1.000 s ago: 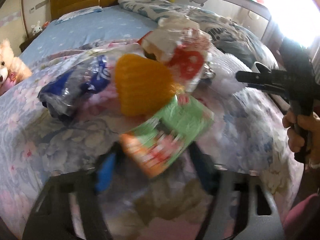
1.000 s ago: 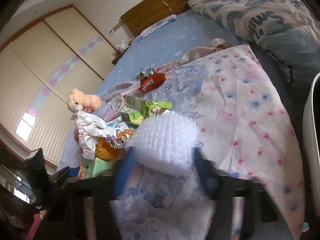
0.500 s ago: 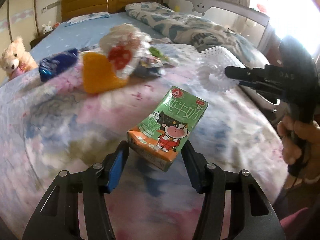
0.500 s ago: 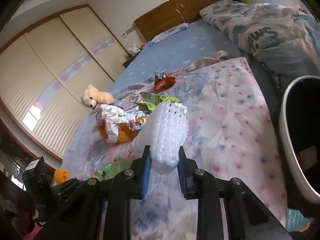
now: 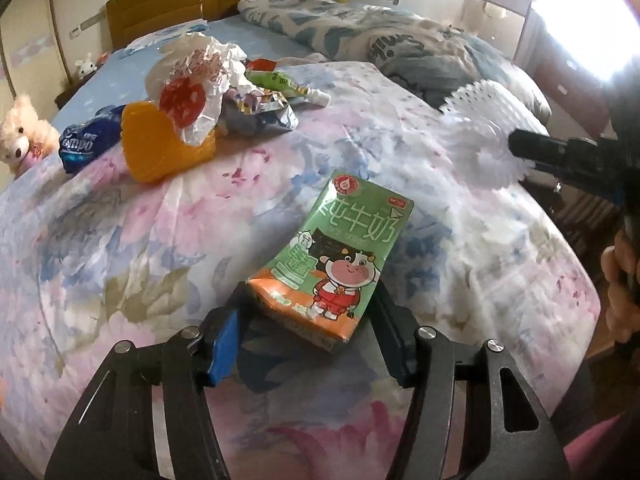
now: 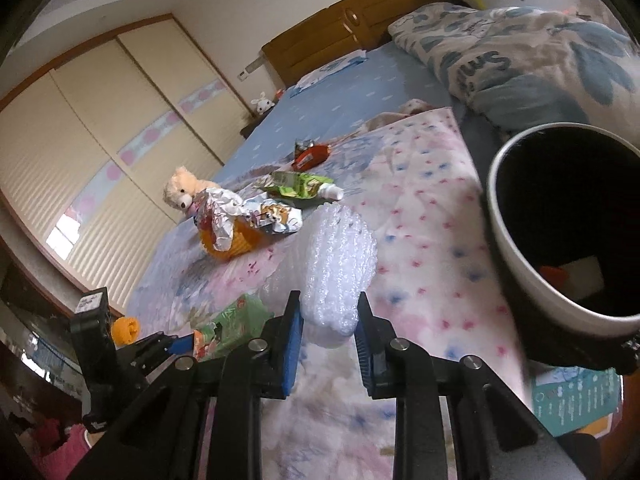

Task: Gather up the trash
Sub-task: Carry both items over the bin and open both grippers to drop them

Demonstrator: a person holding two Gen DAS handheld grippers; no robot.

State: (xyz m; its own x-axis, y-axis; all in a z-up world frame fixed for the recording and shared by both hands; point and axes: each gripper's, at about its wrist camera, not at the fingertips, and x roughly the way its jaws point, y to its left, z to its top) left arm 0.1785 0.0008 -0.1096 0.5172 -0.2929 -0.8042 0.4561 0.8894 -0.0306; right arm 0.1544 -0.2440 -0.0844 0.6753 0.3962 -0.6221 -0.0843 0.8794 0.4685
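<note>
Both hands have drawn back from the trash heap since a second ago, each carrying something off the floral bedspread (image 5: 168, 240). The left gripper (image 5: 308, 316) holds a green milk carton (image 5: 340, 256) across its lower end, its long axis running up toward one o'clock. The right gripper (image 6: 328, 320), its jaws having just closed further, stands narrow and pinches a white foam net sleeve (image 6: 340, 264). In the right wrist view the bin (image 6: 516, 240) sits at two o'clock from that sleeve, mouth open toward it, so the right hand is the nearer to drop. Only that view shows the bin; the left wrist view lacks it, showing the heap at eleven o'clock: crumpled wrapper (image 5: 196, 80), orange net (image 5: 160, 148), blue packet (image 5: 84, 144), green pouch (image 5: 272, 80).
</note>
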